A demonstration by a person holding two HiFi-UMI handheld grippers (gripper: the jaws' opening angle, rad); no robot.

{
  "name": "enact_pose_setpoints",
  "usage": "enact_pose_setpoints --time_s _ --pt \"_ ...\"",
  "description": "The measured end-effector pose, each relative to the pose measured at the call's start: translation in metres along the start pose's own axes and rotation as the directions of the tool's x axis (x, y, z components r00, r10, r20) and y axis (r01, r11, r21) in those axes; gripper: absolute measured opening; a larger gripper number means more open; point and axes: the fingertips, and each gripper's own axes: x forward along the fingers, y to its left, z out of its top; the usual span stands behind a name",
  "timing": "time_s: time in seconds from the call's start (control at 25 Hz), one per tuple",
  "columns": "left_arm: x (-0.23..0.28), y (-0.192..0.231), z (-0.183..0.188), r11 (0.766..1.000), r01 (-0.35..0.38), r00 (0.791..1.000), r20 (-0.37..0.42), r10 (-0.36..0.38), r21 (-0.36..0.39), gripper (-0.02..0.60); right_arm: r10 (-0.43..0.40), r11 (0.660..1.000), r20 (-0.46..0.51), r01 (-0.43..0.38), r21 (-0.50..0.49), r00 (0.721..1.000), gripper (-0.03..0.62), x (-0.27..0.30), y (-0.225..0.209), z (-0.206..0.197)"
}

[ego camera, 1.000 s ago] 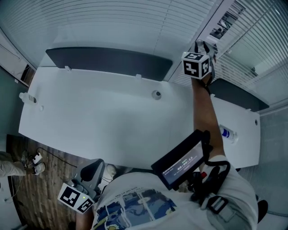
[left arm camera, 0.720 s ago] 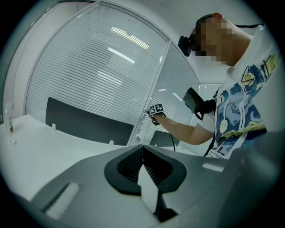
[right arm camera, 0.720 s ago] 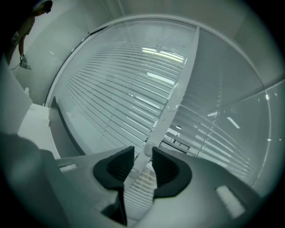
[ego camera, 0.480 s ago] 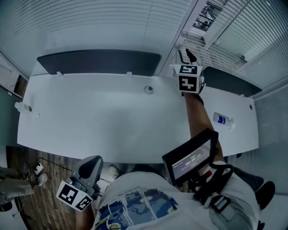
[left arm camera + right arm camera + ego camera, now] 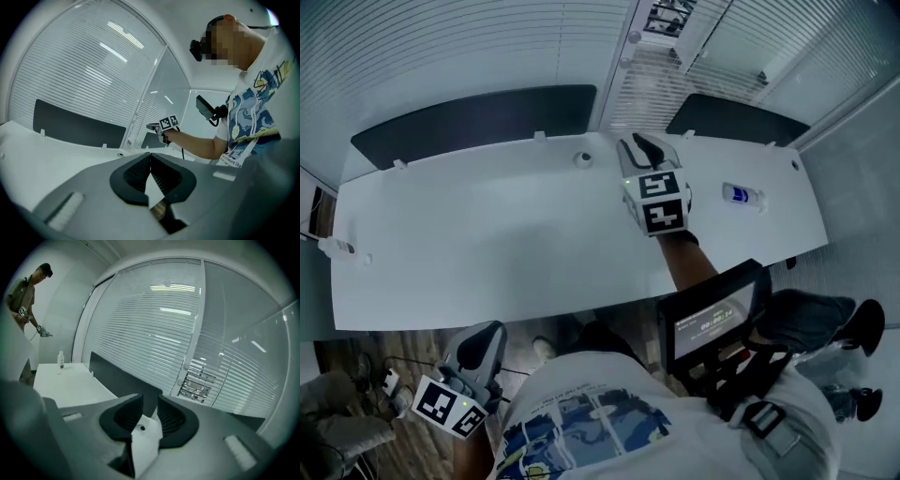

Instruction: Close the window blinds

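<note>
White window blinds (image 5: 441, 47) hang behind the desk, and in the right gripper view these blinds (image 5: 154, 333) fill the middle. On one narrow strip (image 5: 197, 385) the slats stand apart and the outside shows through. My right gripper (image 5: 639, 143) hovers over the desk's back edge, short of the blinds. Its jaws (image 5: 150, 404) are open with nothing between them and have just been closing. My left gripper (image 5: 483, 342) hangs low at my left side, below the desk's front edge. In the left gripper view its pads (image 5: 150, 157) meet, with nothing held.
The white desk (image 5: 487, 244) carries a small bottle (image 5: 741, 194) at the right, another bottle (image 5: 333, 246) at the far left and a cable grommet (image 5: 583, 159). Dark panels (image 5: 478, 122) stand along its back edge. Another person (image 5: 26, 296) stands far left.
My right gripper has drawn back from the blinds toward me and sunk to just above the desk. The left gripper has shifted only slightly at my side.
</note>
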Motion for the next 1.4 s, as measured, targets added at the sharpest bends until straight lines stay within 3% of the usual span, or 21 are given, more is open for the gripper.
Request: enact_pose_setpoints --time_s 0.4,0.6,0.72,0.88,1.16,1.4 --pt "-0.037 -0.009 -0.029 0.993 0.115 0.992 -0.048 -0.114 0.011 0.008 0.097 0.994 -0.043 -0.094 0.062 0.994 0.04 -0.112 0.095 -0.049" --pt "-0.039 -0.036 -0.037 0.988 0.151 0.987 -0.065 -0.148 0.042 0.008 0.177 0.979 -0.04 -0.172 0.111 0.983 0.014 -0.165 0.132 -0.07" --pt "-0.041 -0.053 -0.039 0.987 0.153 0.987 -0.055 -0.15 0.055 0.008 0.21 0.975 -0.037 -0.206 0.081 0.977 0.006 -0.192 0.148 -0.08" --pt "-0.039 -0.086 -0.052 0.985 0.162 0.985 -0.069 -0.158 0.061 0.007 0.228 0.974 -0.032 -0.228 0.021 0.973 0.003 -0.231 0.155 -0.097" --pt "-0.029 -0.207 -0.06 0.973 0.212 0.976 -0.075 -0.206 0.093 0.005 0.247 0.964 -0.006 -0.245 0.101 0.969 0.003 -0.34 0.122 -0.143" --pt "-0.023 -0.229 -0.092 0.969 0.23 0.968 -0.127 -0.218 0.09 0.005 0.276 0.951 -0.017 -0.27 0.151 0.961 0.003 -0.362 0.122 -0.176"
